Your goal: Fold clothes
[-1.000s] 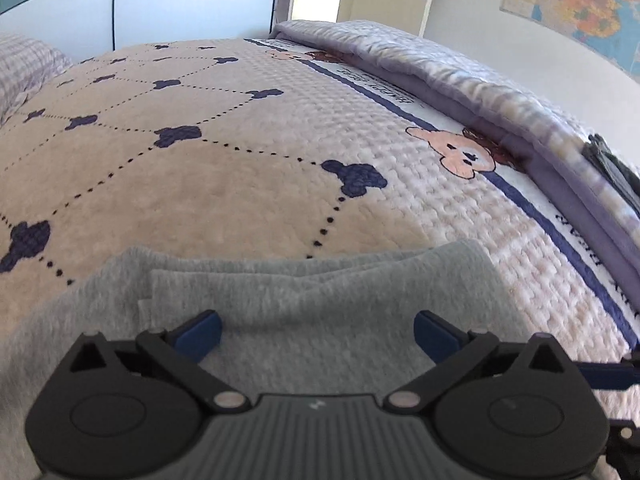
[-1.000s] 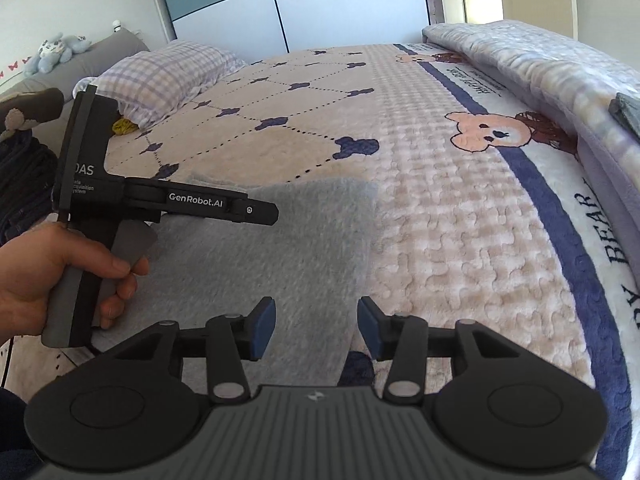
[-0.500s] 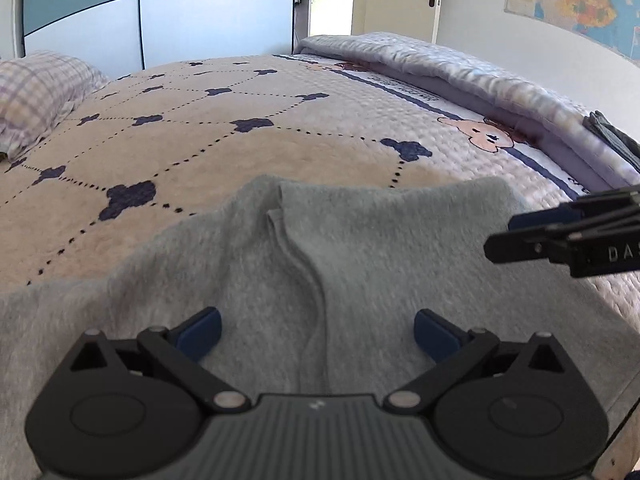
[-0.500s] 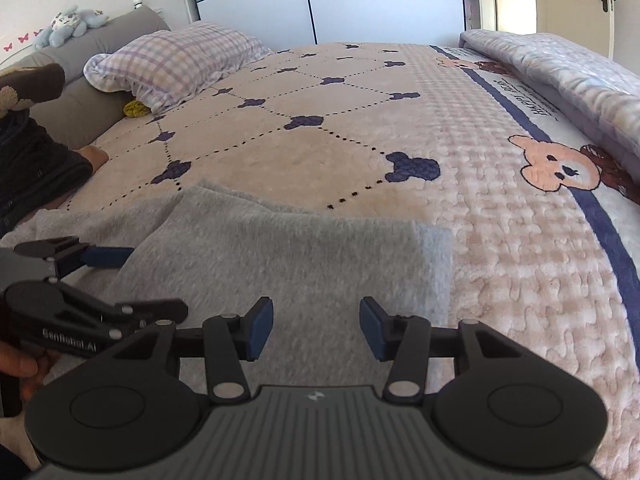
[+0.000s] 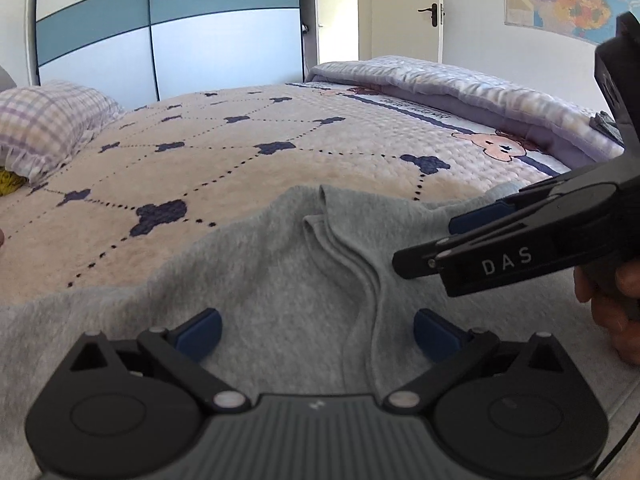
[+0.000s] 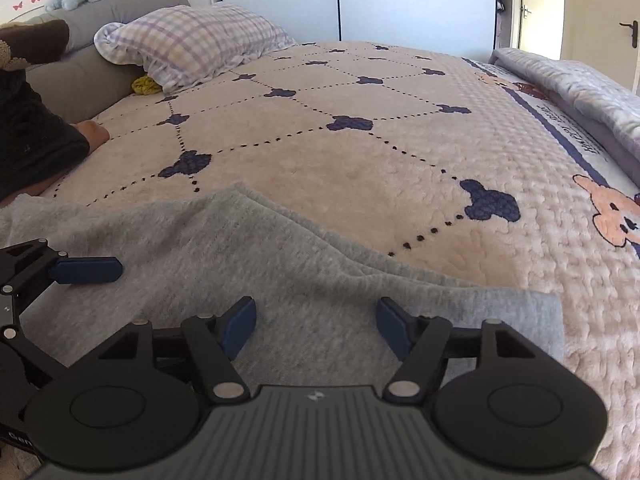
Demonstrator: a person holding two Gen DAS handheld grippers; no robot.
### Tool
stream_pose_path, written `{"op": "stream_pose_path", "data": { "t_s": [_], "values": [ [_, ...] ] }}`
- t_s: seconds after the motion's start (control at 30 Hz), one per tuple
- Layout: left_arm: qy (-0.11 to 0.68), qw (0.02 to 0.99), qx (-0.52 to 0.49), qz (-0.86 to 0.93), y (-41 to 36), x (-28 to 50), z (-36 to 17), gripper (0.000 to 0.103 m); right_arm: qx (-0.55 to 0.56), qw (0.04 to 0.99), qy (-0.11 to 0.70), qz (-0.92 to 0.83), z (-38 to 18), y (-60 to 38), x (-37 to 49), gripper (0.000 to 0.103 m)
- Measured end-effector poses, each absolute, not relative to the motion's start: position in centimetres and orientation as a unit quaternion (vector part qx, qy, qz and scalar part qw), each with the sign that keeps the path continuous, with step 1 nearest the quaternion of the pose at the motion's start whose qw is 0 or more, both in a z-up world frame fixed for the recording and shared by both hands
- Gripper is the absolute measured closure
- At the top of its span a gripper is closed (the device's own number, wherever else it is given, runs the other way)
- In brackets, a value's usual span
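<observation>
Grey fleece garment [image 5: 280, 300]: spread on the bedspread [image 6: 340, 168], near edge. My left claw [image 5: 316, 334] and right claw [image 6: 316, 320]: both over the garment, jaws apart, empty.

The right gripper [image 5: 472, 240] has moved in from the frame's right edge over the grey garment [image 5: 280, 280], its jaws now wider; the left gripper [image 6: 84, 270] sits lower left.
</observation>
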State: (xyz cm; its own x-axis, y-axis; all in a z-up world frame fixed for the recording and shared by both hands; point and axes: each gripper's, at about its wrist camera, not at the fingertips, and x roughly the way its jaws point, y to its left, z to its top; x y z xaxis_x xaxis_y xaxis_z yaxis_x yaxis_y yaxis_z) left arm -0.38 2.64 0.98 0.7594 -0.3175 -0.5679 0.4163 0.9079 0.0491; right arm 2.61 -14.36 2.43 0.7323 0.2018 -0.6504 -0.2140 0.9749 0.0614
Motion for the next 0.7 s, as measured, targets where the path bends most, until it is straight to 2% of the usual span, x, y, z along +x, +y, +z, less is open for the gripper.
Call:
{"op": "stream_pose_path", "data": {
  "t_s": [0.2, 0.4, 0.5, 0.6, 0.67, 0.7],
  "values": [
    [0.288, 0.933, 0.067, -0.205, 3.3, -0.1, 0.9, 0.000, -0.026, 0.929, 0.351, 0.117, 2.7, -13.6, 1.9, 0.031],
    [0.290, 0.932, 0.060, -0.207, 3.3, -0.1, 0.8, 0.000, -0.053, 0.931, 0.340, 0.120, 3.0, -11.8, 6.8, 0.029],
    [0.292, 0.932, 0.053, -0.209, 3.5, 0.1, 0.8, 0.000, -0.026, 0.929, 0.347, 0.122, 2.7, -12.4, 9.0, 0.016],
    [0.313, 0.920, 0.071, -0.225, 3.3, 0.7, 1.5, 0.000, 0.024, 0.928, 0.355, 0.115, 2.5, -13.7, 8.4, 0.018],
    [0.331, 0.907, 0.075, -0.249, 4.0, 0.9, 2.2, 0.000, 0.035, 0.926, 0.357, 0.113, 2.5, -14.4, 6.9, 0.023],
    [0.323, 0.913, 0.056, -0.243, 5.1, 0.6, 2.4, 0.000, 0.021, 0.928, 0.354, 0.111, 2.6, -14.5, 5.9, 0.029]
  ]
}}
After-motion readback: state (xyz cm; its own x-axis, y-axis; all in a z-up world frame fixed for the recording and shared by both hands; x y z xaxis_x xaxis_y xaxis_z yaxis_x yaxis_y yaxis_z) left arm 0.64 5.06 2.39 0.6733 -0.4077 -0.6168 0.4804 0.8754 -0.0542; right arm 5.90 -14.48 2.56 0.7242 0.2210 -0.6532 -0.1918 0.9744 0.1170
